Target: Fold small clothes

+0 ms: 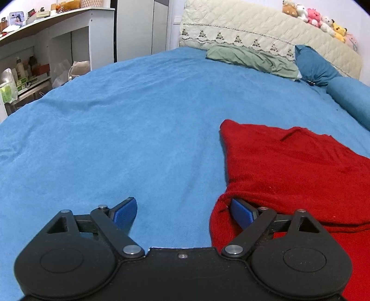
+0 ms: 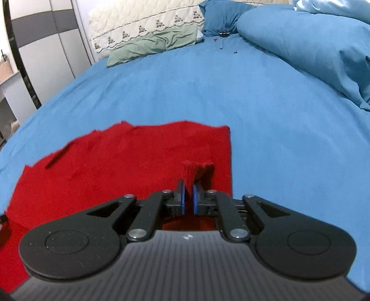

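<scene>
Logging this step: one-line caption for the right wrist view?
Right gripper pinches a raised fold of the red garment on the blue bedsheet.

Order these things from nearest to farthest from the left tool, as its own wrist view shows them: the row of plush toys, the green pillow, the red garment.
1. Red garment: at the right, touching the right finger of the open left tool.
2. Green pillow: far across the blue sheet, before the headboard.
3. Plush toys: on top of the headboard, upper right.

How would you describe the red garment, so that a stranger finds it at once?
Start from the big bed with the blue sheet. Near its front edge lies the red knitted garment, spread flat. It is the only red thing there; the green pillow lies far back by the headboard.
</scene>
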`<state>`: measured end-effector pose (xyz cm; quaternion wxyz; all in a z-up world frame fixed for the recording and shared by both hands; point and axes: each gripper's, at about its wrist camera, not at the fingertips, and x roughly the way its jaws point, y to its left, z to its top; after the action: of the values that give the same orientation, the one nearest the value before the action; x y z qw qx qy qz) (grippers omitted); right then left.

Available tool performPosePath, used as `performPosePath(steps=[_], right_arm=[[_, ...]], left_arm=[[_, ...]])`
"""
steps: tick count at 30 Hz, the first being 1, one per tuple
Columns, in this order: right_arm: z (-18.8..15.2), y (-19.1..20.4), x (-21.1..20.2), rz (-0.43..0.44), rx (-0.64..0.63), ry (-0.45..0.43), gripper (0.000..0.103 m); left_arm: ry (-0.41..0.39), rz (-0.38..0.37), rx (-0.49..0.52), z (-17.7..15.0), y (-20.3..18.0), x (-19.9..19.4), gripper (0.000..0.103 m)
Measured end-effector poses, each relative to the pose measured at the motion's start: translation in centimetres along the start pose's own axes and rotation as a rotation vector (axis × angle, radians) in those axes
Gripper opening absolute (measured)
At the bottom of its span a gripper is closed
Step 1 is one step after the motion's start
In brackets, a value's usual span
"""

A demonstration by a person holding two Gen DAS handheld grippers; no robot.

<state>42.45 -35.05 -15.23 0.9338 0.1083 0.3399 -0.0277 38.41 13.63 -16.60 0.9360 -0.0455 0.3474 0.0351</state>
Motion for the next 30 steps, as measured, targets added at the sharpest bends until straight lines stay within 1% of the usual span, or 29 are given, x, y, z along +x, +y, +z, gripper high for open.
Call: performPosePath(steps=[1,2,3,4,6,7,8,10,12,15,16,17,19,20,21,22,24,25,27,28,29,30], right_arm=[[-0.4,-0.1,-0.4,-0.014,-0.005,-0.001,0.039],[-1.1,-0.2,-1.0,-0.031,-0.008,0.003,0.067],[-1.5,0.0,-1.9,-0.049,-0.018,-0.008,0.082],[-1.9,0.2,-2.7,-0.054,-0.043,-0.04,0.099],[-1.9,1.3,-3.7,-0.04,-0.127,-0.105,0.1],[-1.8,1.8,-3.6,-0.016,-0.153,-0.112,0.1],[-1.7,2.3,-3.2,0.003,-0.162,-0.111,0.1],[-1.4,3.1,-1.8,0.03,-0.167,-0.09,0.1],[-1.4,3.2,0.0,0.041,-0.144,-0.062,0.1],[-2.3,2.1,1.9,0.033,-0.098,-0.008,0.1],[-2.9,1.6,2.1,0.038,-0.092,-0.008,0.1],[-3.3,1.4,2.0,0.043,-0.106,-0.027,0.1],[-3.6,1.7,1.8,0.031,-0.144,-0.03,0.1],[-3.5,1.8,1.8,0.026,-0.15,-0.027,0.1],[-3.2,1.9,1.5,0.027,-0.147,-0.024,0.098],[-2.9,1.9,0.8,0.032,-0.141,-0.03,0.097],[-2.2,1.8,-2.0,0.061,-0.121,-0.082,0.097],[-1.9,1.9,-3.7,0.074,-0.121,-0.111,0.097],[-1.2,1.7,-8.0,0.098,-0.128,-0.153,0.098],[-1.0,1.4,-10.4,0.115,-0.131,-0.16,0.098],[-0.8,1.1,-12.2,0.126,-0.133,-0.163,0.099],[-0.8,0.7,-14.6,0.138,-0.139,-0.164,0.1]], left_arm=[[-0.011,0.001,0.008,0.1,0.0,-0.5,0.09],[-0.043,-0.002,0.022,0.4,-0.2,-1.6,0.091],[-0.079,-0.021,0.037,0.7,-0.6,-2.4,0.092],[-0.117,-0.052,0.055,1.2,-1.2,-3.4,0.095],[-0.171,-0.119,0.077,2.2,-2.8,-4.4,0.098],[-0.178,-0.145,0.08,2.4,-3.4,-4.4,0.101],[-0.17,-0.176,0.087,2.7,-4.4,-4.1,0.101],[-0.108,-0.223,0.091,3.0,-5.9,-2.5,0.101],[-0.043,-0.263,0.087,2.7,-6.7,-0.8,0.101],[0.057,-0.252,0.094,1.4,-7.2,1.5,0.099],[0.06,-0.249,0.102,1.0,-7.2,1.8,0.099],[0.045,-0.245,0.117,0.9,-7.3,1.8,0.1],[0.057,-0.215,0.174,0.9,-8.3,1.8,0.1],[0.065,-0.204,0.187,1.2,-8.7,1.7,0.1],[0.079,-0.198,0.187,1.7,-8.9,1.4,0.1],[0.089,-0.197,0.176,2.0,-8.6,1.0,0.099],[0.074,-0.204,0.144,2.7,-8.0,-1.1,0.099],[0.059,-0.204,0.14,3.1,-7.7,-2.7,0.099],[0.022,-0.168,0.153,4.0,-7.4,-6.9,0.099],[0.002,-0.163,0.162,4.2,-7.2,-8.6,0.1],[-0.019,-0.153,0.173,4.4,-6.9,-11.2,0.1],[-0.031,-0.145,0.177,4.3,-6.7,-13.1,0.102]])
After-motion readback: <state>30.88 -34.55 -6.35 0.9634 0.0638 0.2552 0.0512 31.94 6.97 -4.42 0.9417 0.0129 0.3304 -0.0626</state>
